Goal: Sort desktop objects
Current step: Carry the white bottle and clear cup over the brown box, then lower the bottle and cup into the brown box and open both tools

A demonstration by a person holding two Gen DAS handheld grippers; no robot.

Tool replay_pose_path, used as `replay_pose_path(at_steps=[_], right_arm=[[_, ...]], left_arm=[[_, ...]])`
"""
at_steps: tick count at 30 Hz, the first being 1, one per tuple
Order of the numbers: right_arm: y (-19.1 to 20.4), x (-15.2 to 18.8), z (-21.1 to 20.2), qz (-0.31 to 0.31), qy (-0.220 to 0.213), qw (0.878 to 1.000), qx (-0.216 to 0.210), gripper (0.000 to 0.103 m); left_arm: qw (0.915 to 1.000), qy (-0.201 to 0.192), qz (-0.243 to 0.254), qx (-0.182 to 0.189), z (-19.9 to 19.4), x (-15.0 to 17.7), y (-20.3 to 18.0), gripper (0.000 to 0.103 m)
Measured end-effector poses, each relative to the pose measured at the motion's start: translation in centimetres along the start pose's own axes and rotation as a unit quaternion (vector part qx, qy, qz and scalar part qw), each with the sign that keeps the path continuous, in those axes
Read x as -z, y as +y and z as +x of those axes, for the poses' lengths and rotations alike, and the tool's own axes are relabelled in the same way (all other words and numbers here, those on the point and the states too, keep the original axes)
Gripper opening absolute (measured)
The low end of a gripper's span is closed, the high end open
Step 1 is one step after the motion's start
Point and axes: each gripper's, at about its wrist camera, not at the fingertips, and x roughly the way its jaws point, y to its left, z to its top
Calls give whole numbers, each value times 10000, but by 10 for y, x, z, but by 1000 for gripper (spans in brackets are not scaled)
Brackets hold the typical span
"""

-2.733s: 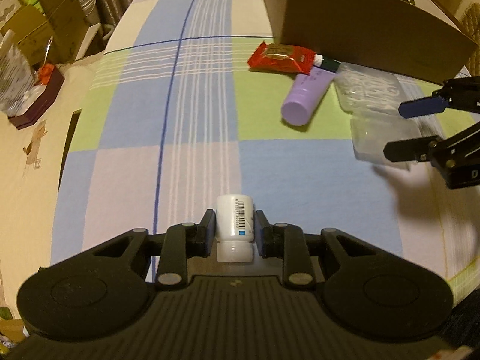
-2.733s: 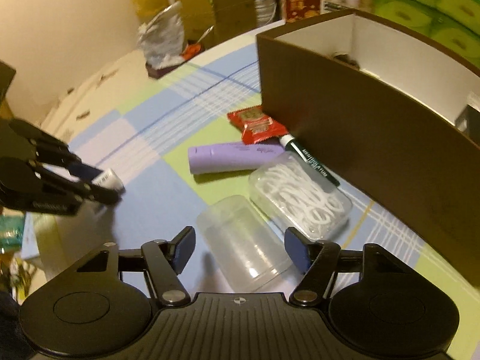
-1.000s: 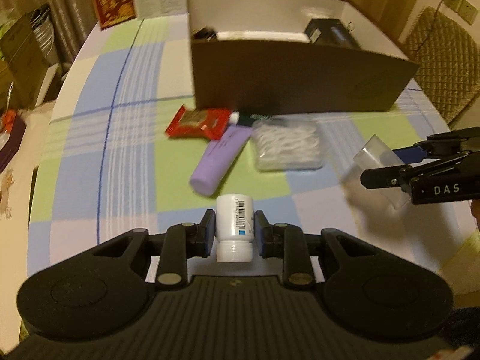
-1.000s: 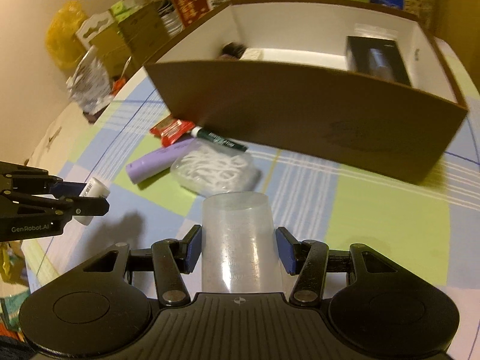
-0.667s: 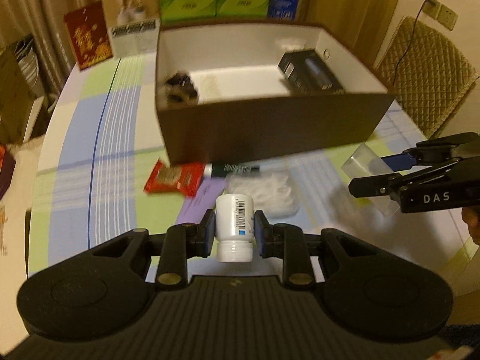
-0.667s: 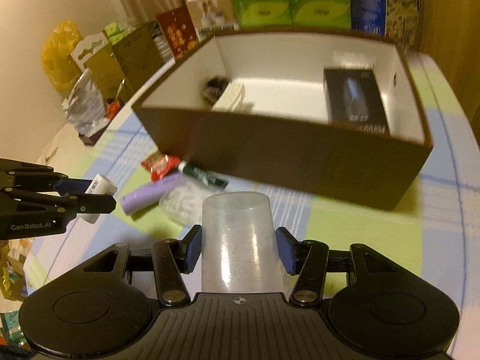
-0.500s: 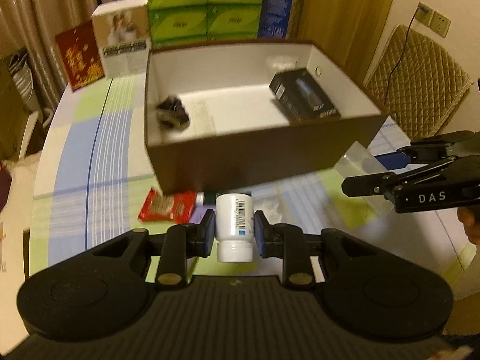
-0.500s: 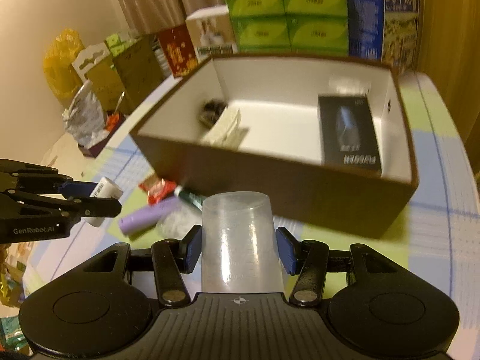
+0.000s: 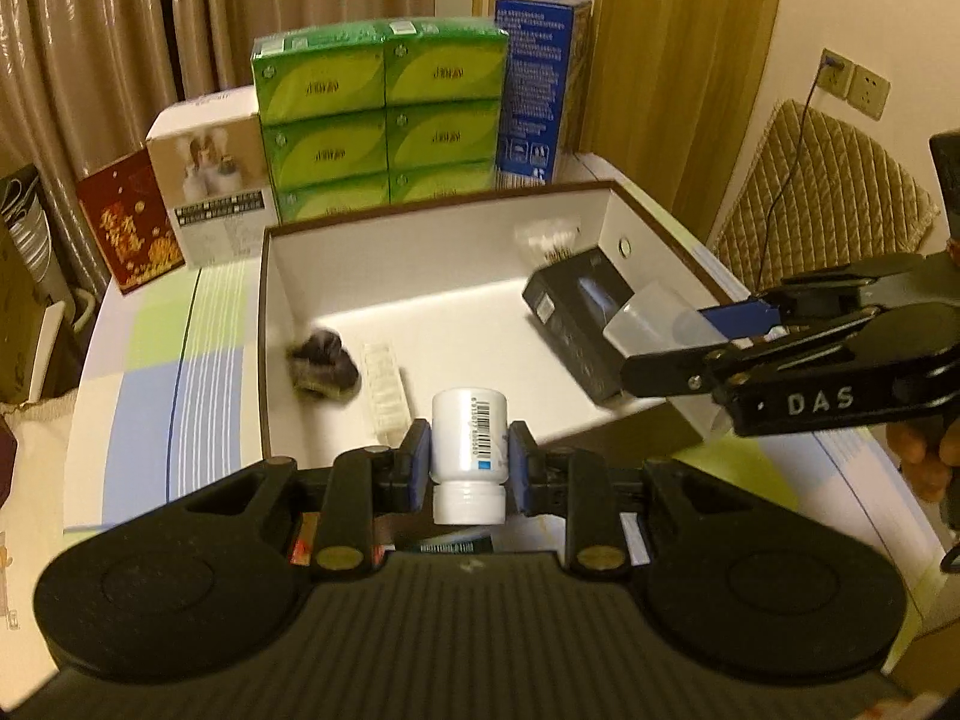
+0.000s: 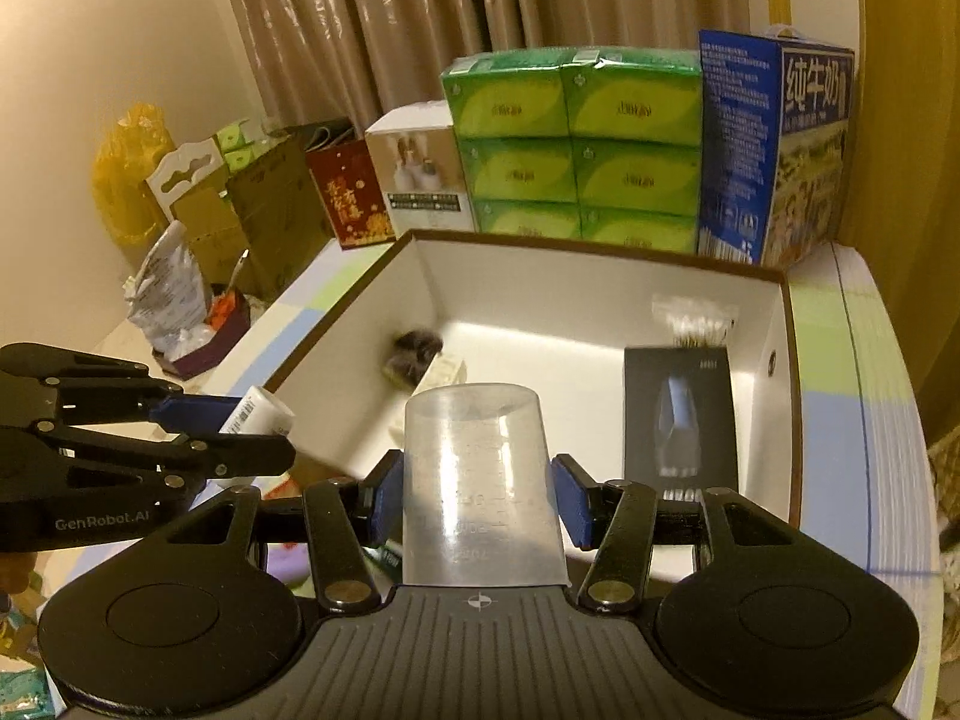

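My left gripper (image 9: 468, 467) is shut on a small white bottle (image 9: 468, 444) with a barcode label, held above the near wall of the brown box (image 9: 262, 324). My right gripper (image 10: 475, 495) is shut on a clear plastic measuring cup (image 10: 480, 480), bottom forward, also over the box's near edge. Across the views, the right gripper (image 9: 678, 354) with the cup (image 9: 645, 321) shows at the right, and the left gripper (image 10: 264, 441) with the bottle (image 10: 261, 414) at the left. Inside the box lie a black carton (image 10: 681, 420), a dark clump (image 9: 324, 363), a white strip (image 9: 387, 390) and a bag of cotton swabs (image 10: 696, 318).
Green tissue packs (image 9: 378, 114), a blue milk carton (image 9: 537, 90), a white product box (image 9: 210, 180) and a red card (image 9: 129, 234) stand behind the box. A quilted chair (image 9: 822, 192) is at the right. Bags and cartons (image 10: 198, 222) crowd the floor left of the checked tablecloth (image 9: 156, 372).
Both grippers have risen and moved toward the box with the bottle and the cup; the box interior now fills the views, and the loose items on the cloth have slipped under the grippers.
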Motion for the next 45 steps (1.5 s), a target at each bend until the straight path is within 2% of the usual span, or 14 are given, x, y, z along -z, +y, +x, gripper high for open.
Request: replay_pose_path(at_steps=[8, 18, 26, 36, 45], right_arm=[[-21, -34, 30, 185, 21, 9998, 30, 50], [-50, -72, 84, 255, 128, 9993, 251, 50], [-75, -89, 118, 455, 328, 9979, 317, 50], [-89, -97, 159, 587, 549, 9963, 289, 50], [-93, -99, 188, 561, 647, 9958, 311, 50]], left_arm=[[10000, -86, -1, -31, 31, -44, 8, 23], [9997, 197, -112, -67, 96, -82, 22, 23], [9987, 425, -240, -120, 142, -94, 34, 23], [9967, 689, -224, -367, 189, -110, 55, 23], [9940, 950, -284, -469, 220, -107, 69, 23]])
